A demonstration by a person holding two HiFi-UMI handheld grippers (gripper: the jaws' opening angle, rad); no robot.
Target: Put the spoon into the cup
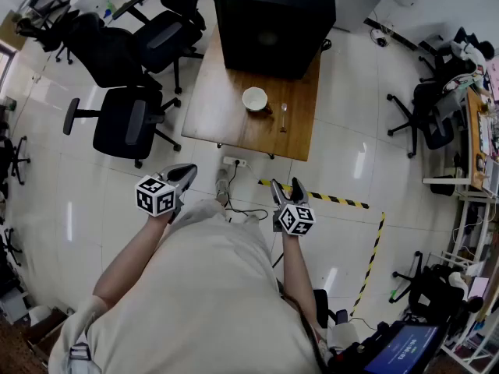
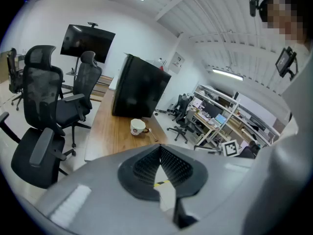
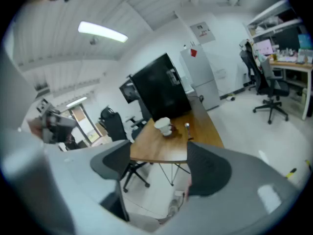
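A white cup (image 1: 254, 98) stands on the wooden table (image 1: 226, 115) across the floor from me, with a metal spoon (image 1: 284, 115) lying just to its right. Both grippers are held in the air in front of the person's body, well short of the table. My left gripper (image 1: 185, 174) has its jaws together with nothing in them. My right gripper (image 1: 287, 189) is open and empty. The left gripper view shows the cup (image 2: 138, 127) and spoon (image 2: 150, 129) far beyond the closed pads (image 2: 168, 163). Through the right gripper (image 3: 158, 148) I see the cup (image 3: 163, 125) and spoon (image 3: 187, 128).
A big black box (image 1: 273, 18) fills the table's far end. Several black office chairs (image 1: 125, 119) stand left of the table. A power strip (image 1: 232, 162) with a cable lies on the floor by the table's near edge. Yellow-black tape (image 1: 327, 198) marks the floor at right.
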